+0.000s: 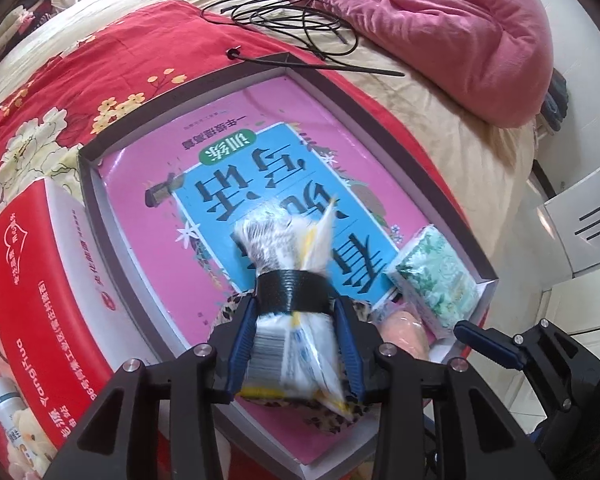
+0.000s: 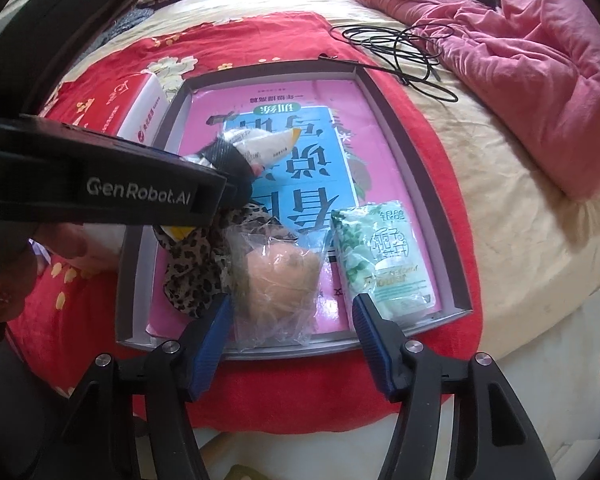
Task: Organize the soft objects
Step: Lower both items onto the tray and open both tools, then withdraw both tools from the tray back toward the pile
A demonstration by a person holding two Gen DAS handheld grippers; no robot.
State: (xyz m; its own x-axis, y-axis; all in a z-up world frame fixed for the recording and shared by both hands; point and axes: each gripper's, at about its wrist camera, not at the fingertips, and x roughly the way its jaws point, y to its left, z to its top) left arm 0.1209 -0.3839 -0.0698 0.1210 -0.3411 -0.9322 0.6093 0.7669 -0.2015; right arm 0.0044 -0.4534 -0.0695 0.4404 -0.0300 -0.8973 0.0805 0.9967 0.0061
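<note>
My left gripper (image 1: 296,308) is shut on a white plastic bundle bound with black tape (image 1: 290,288) and holds it above the grey-rimmed box tray (image 1: 85,184). The bundle also shows in the right wrist view (image 2: 260,146). The tray (image 2: 404,128) is lined with a pink and blue book. In it lie a leopard-print cloth (image 2: 192,268), a peach soft item in a clear bag (image 2: 280,280) and a green tissue pack (image 2: 380,256). My right gripper (image 2: 292,316) is open and empty at the tray's near edge, with the peach bag just beyond its fingers.
A red and white carton (image 1: 32,264) stands left of the tray on the red floral blanket (image 1: 100,60). Black cables (image 1: 292,12) and a pink quilt (image 1: 440,20) lie behind. A small bottle (image 1: 2,404) is at the lower left.
</note>
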